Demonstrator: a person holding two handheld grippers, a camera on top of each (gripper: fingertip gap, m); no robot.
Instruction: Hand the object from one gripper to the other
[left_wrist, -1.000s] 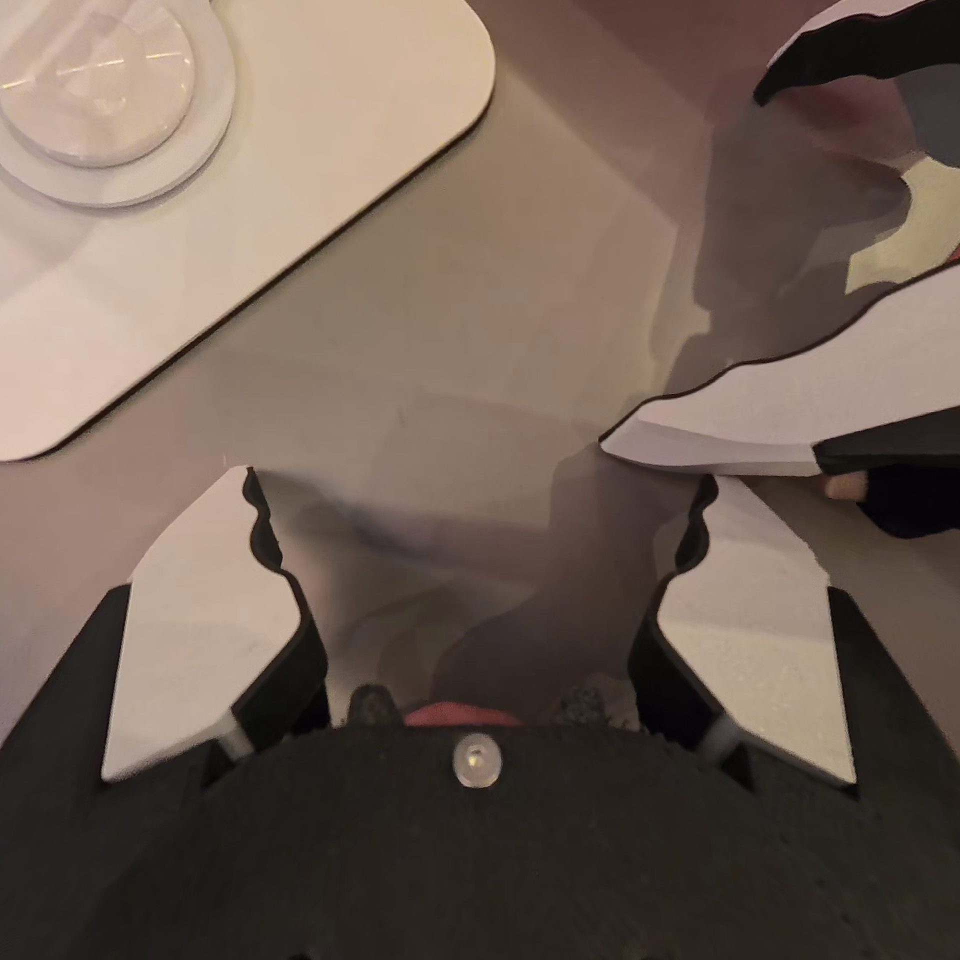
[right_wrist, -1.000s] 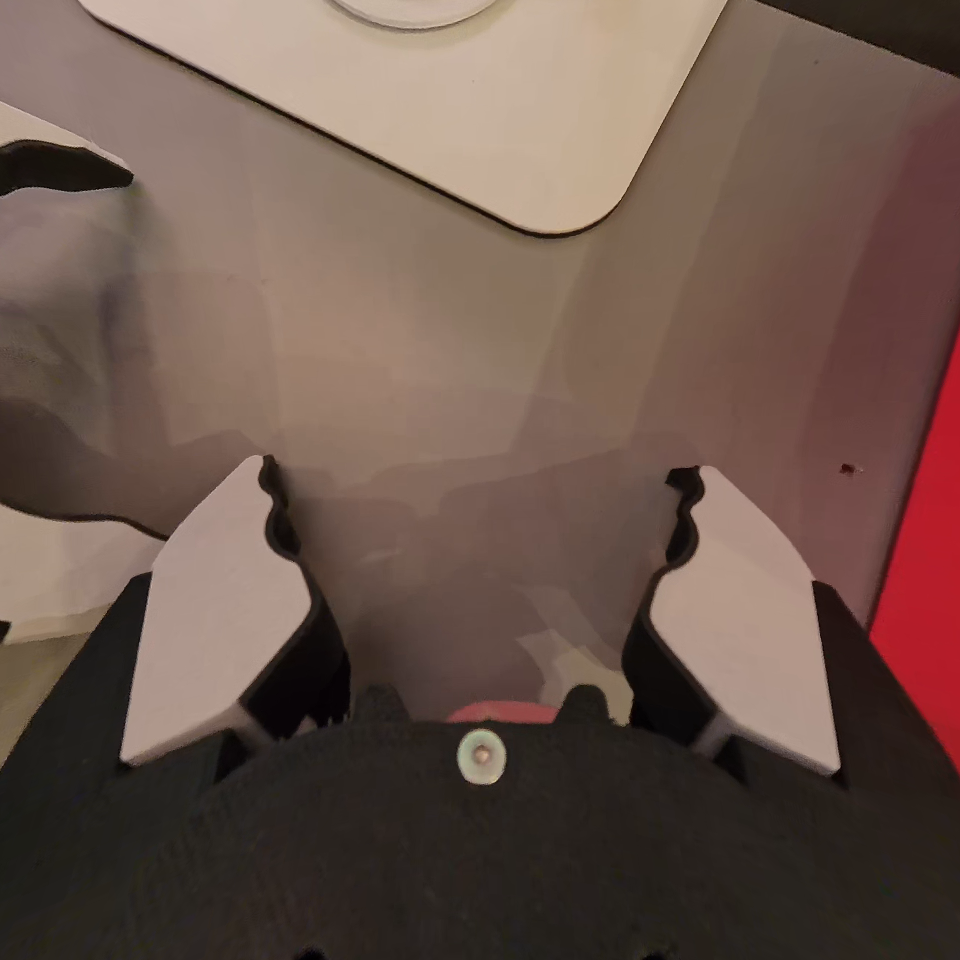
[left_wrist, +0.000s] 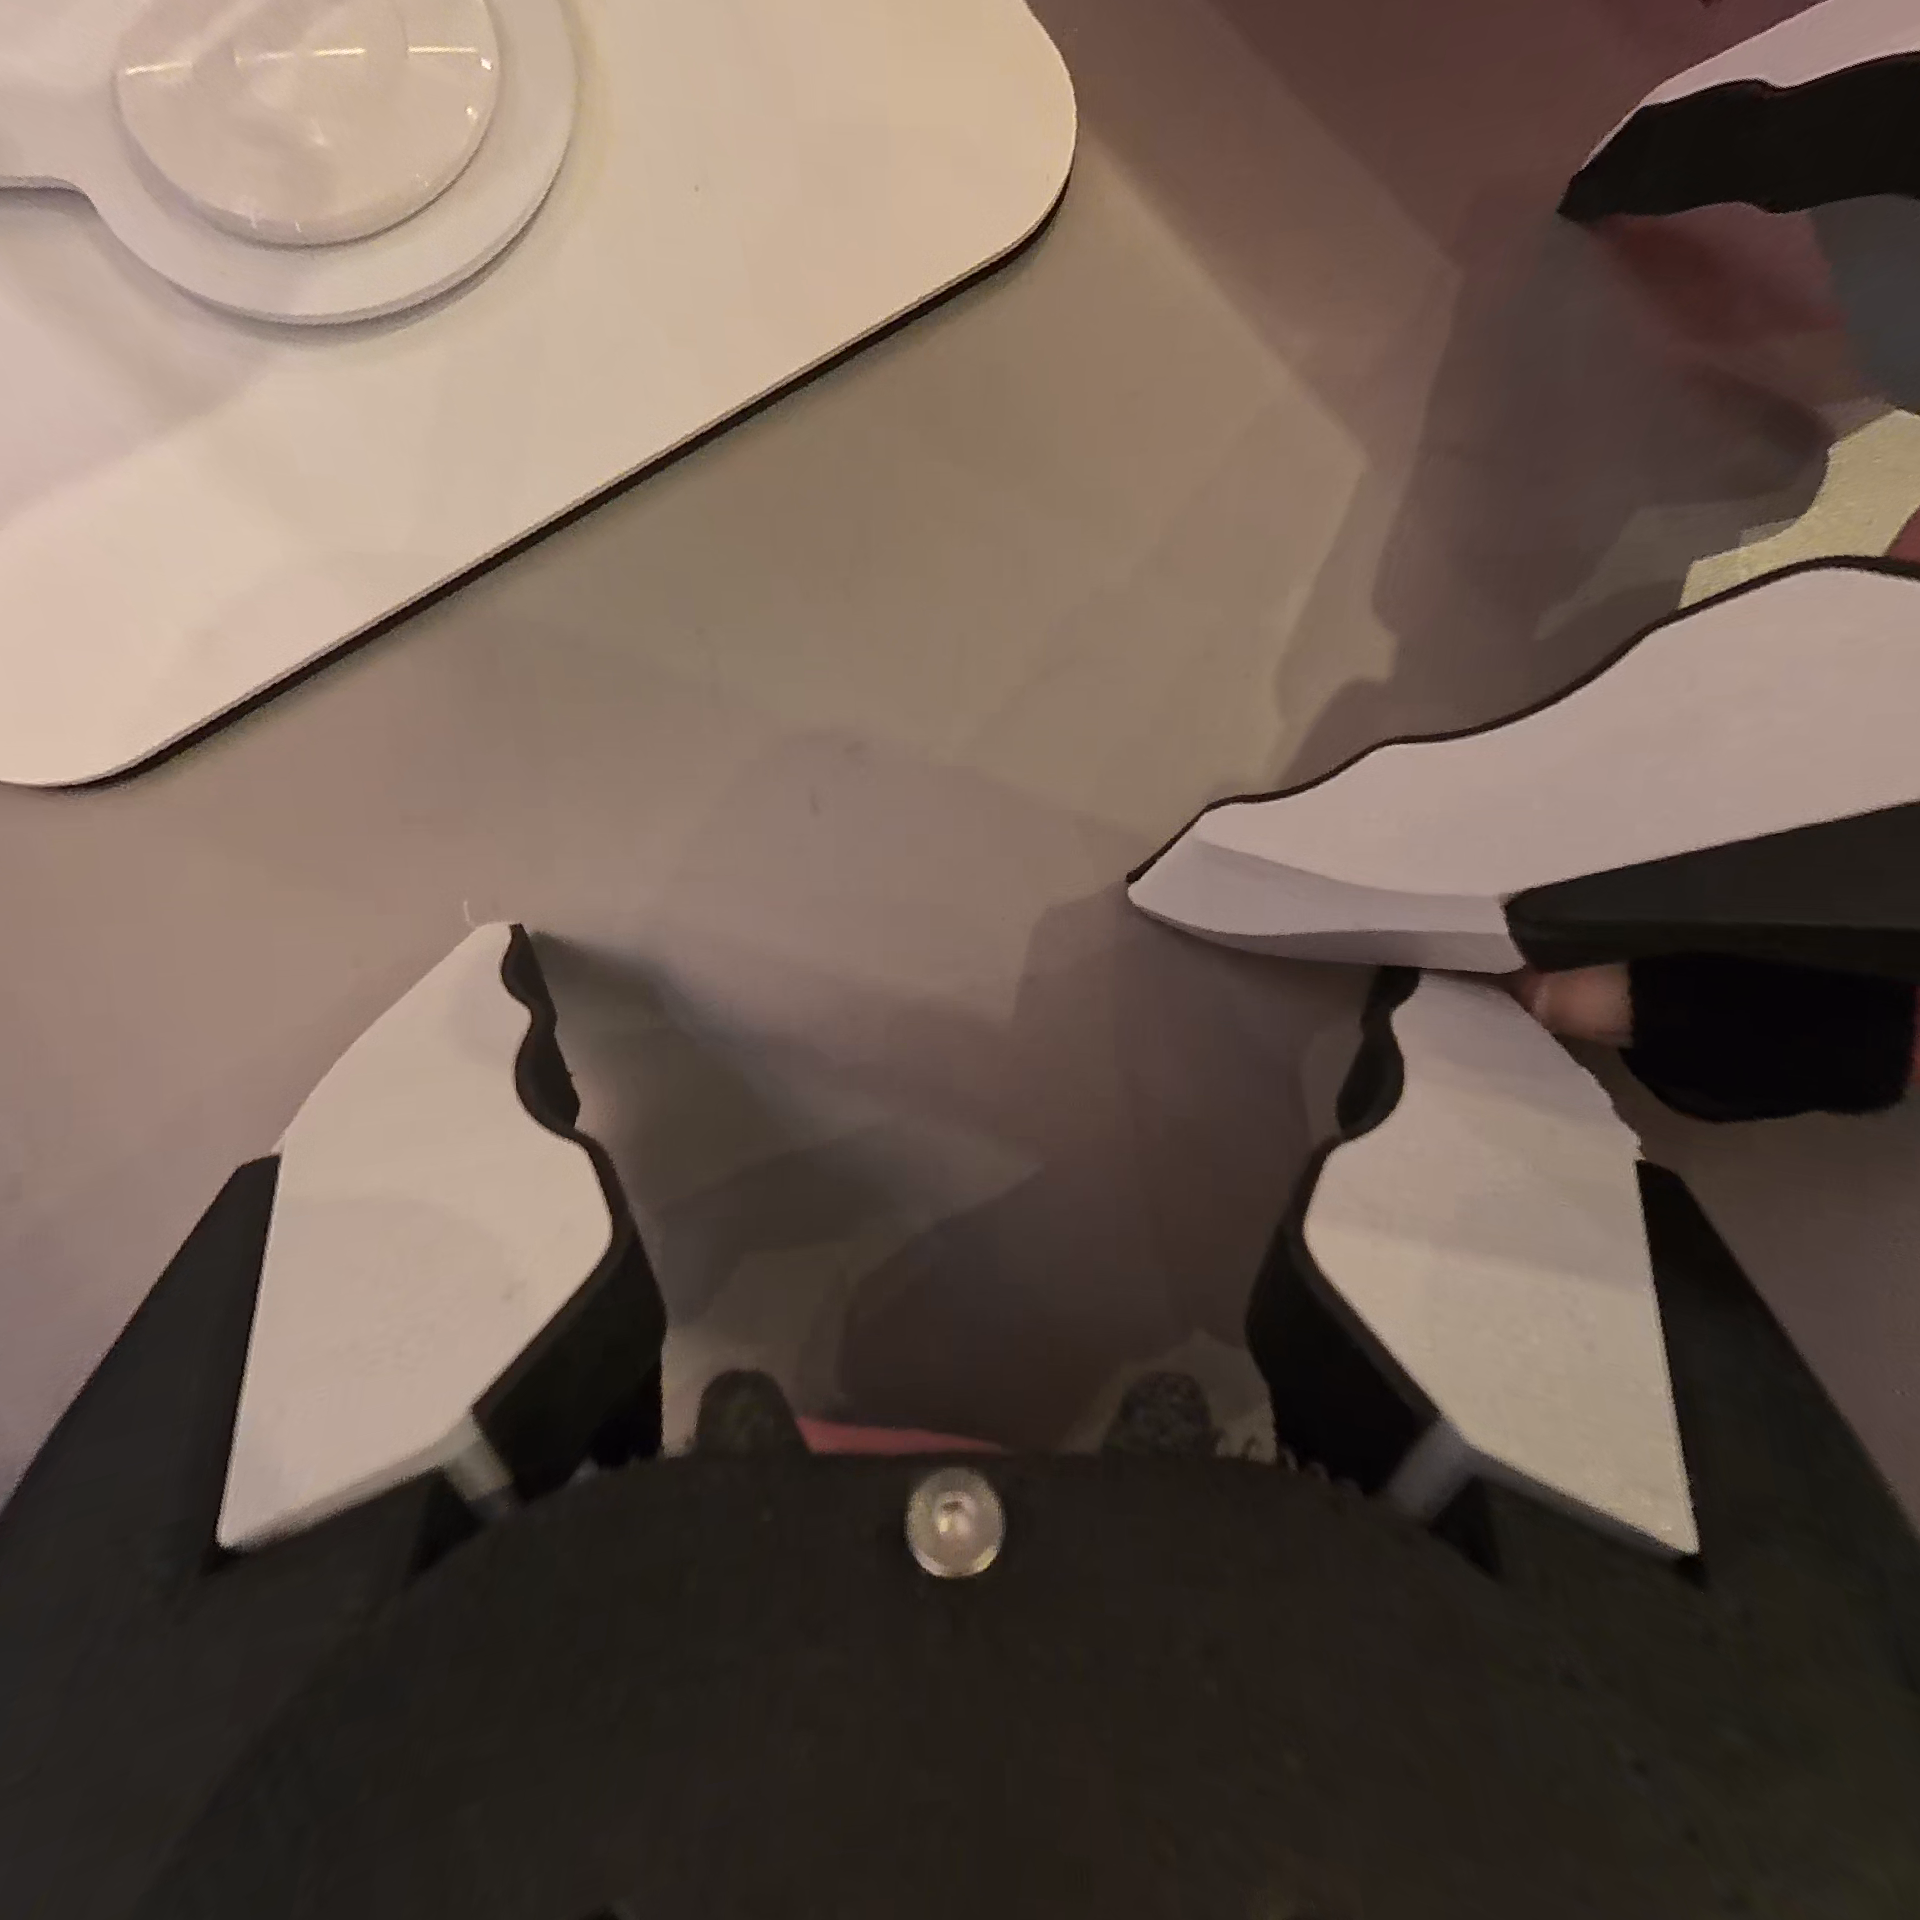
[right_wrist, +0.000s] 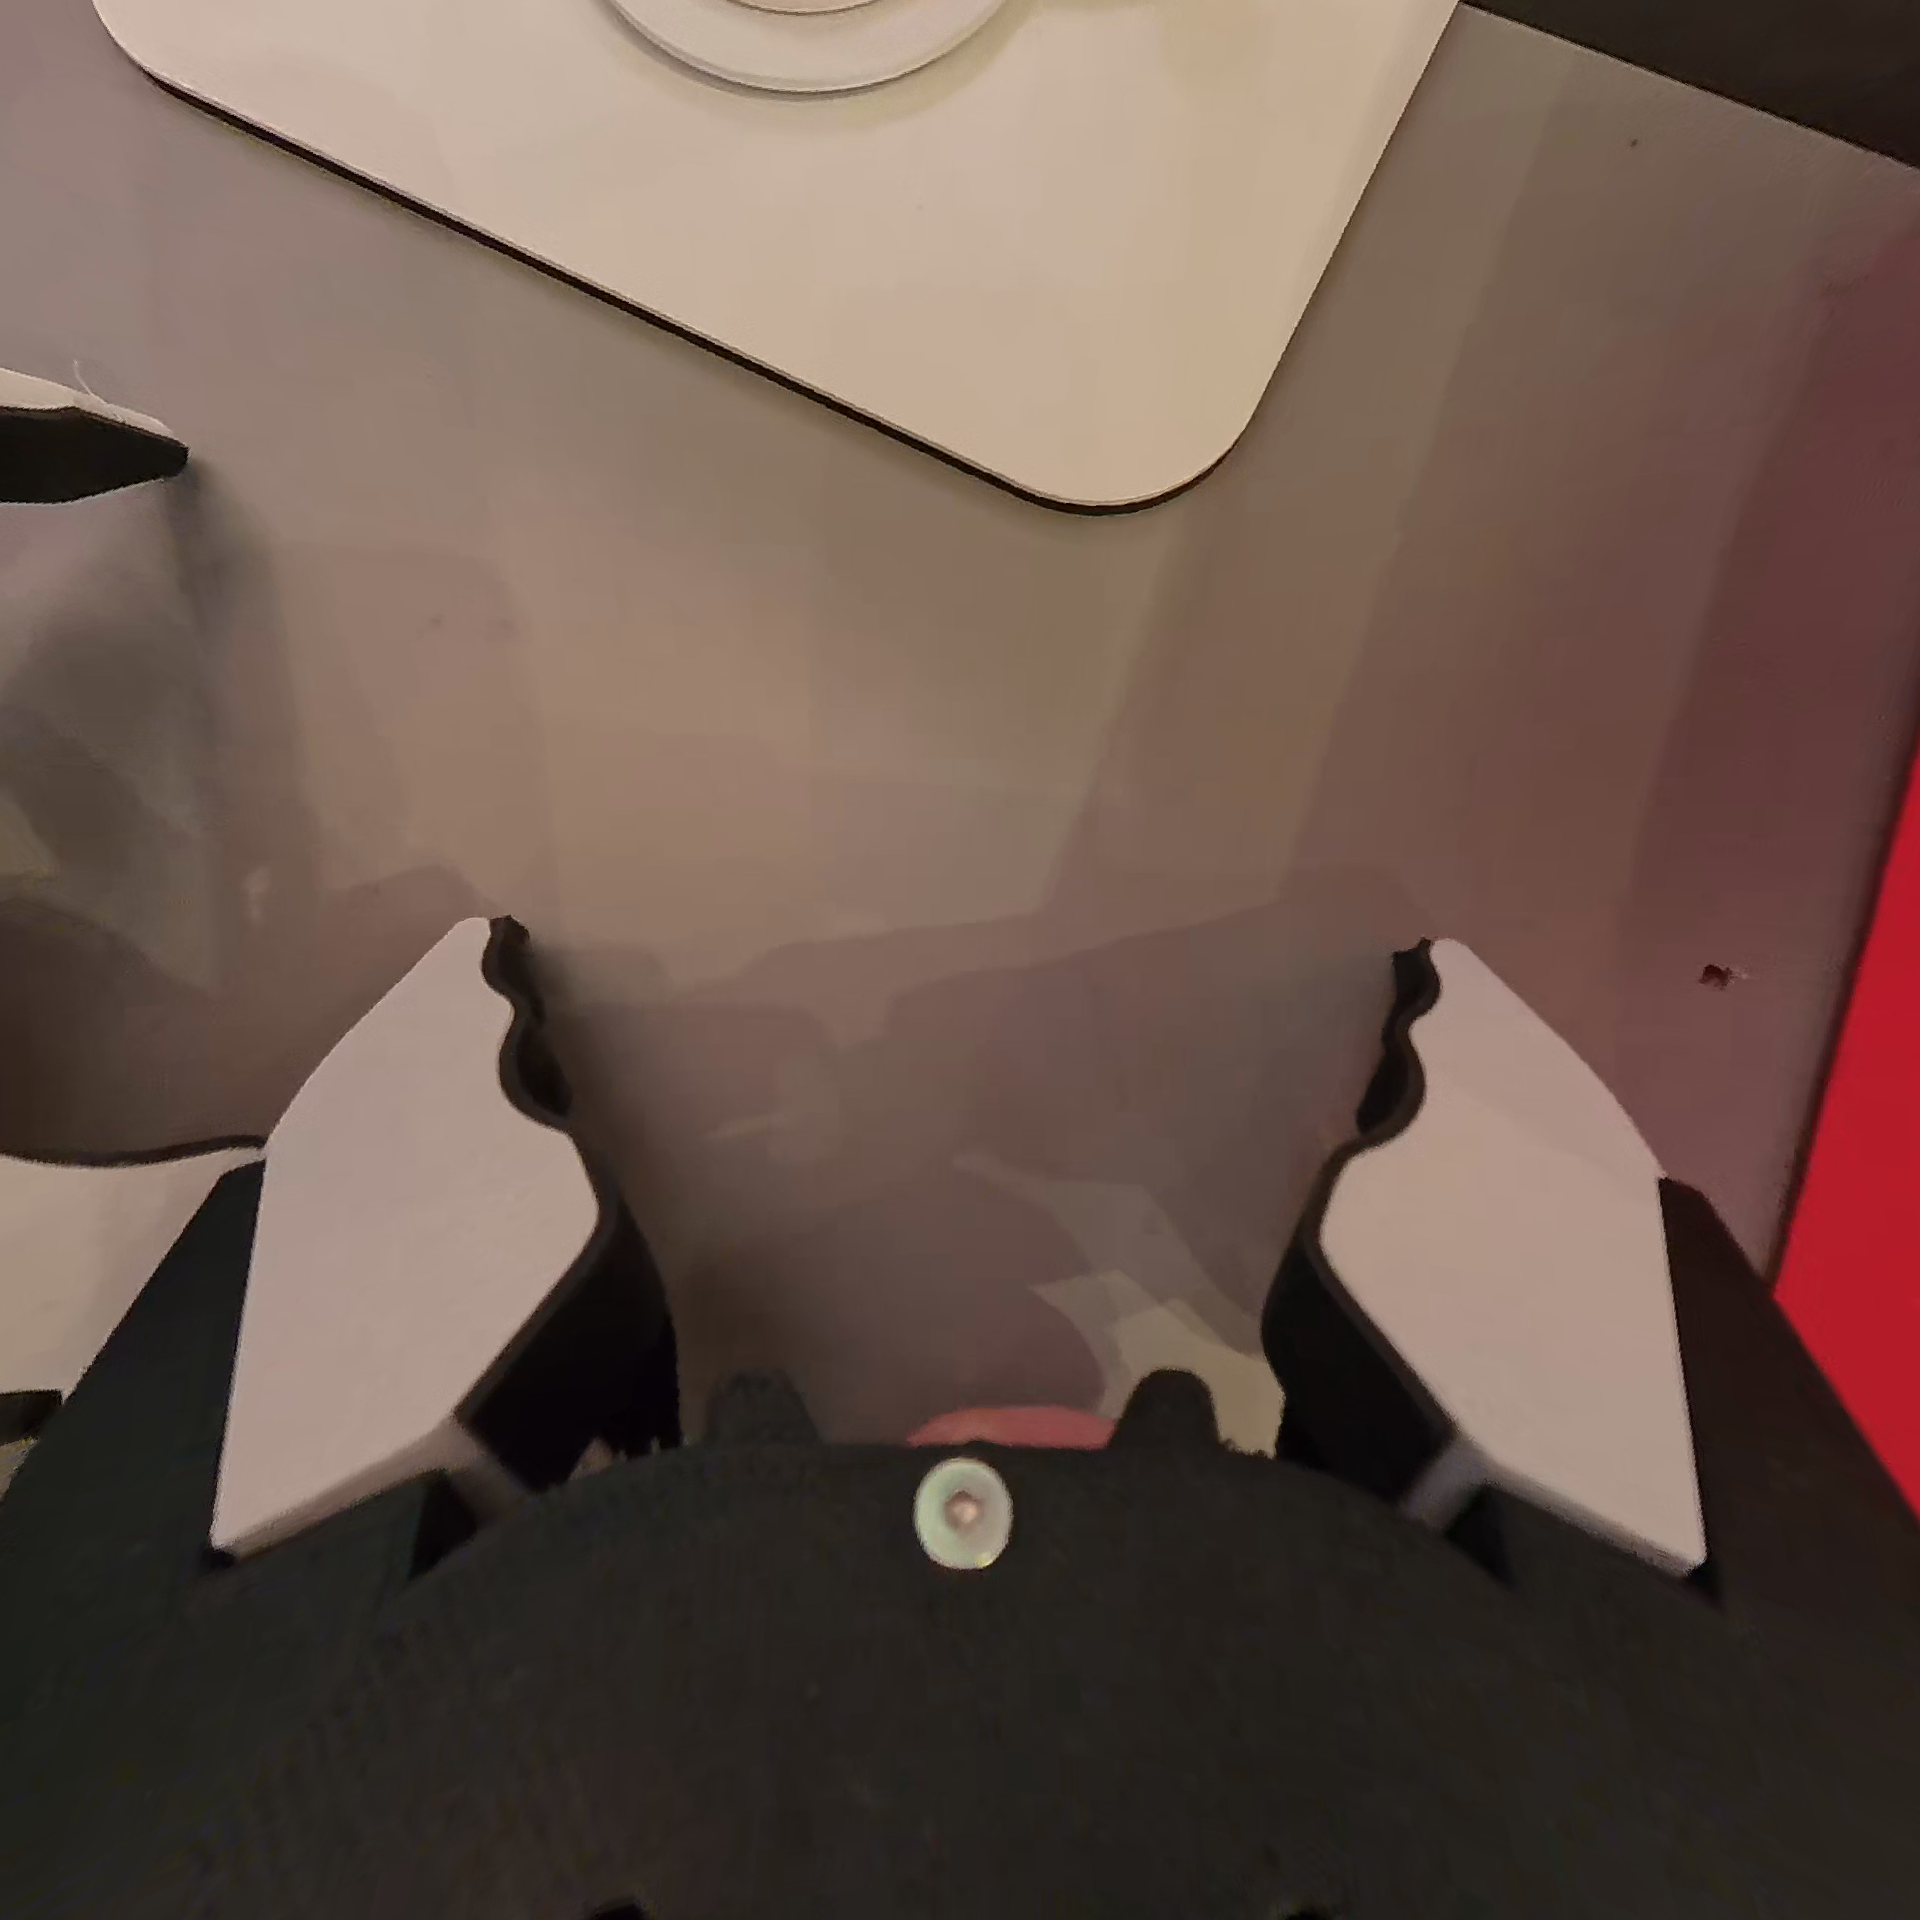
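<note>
My left gripper (left_wrist: 951, 956) is open and empty over the grey table (left_wrist: 883, 623). My right gripper (right_wrist: 961, 935) is also wide open with nothing between its pads. In the left wrist view the right gripper (left_wrist: 1351, 545) shows at the right edge, jaws apart and empty. One finger (right_wrist: 94, 426) of the left gripper shows at the left edge of the right wrist view. A round white disc with a clear dome (left_wrist: 301, 135) lies on a white mat (left_wrist: 727, 364) ahead, apart from both grippers. The disc (right_wrist: 800, 52) is cut off by the top edge of the right wrist view.
The white mat (right_wrist: 935, 260) lies at an angle on the far part of the table. A red surface (right_wrist: 1870, 1039) borders the table on the right. A gloved hand (left_wrist: 1579, 1003) holds the right gripper close to my left gripper's right finger.
The right gripper's fingers have spread a little wider. Both views have shifted slightly; nothing was grasped or let go.
</note>
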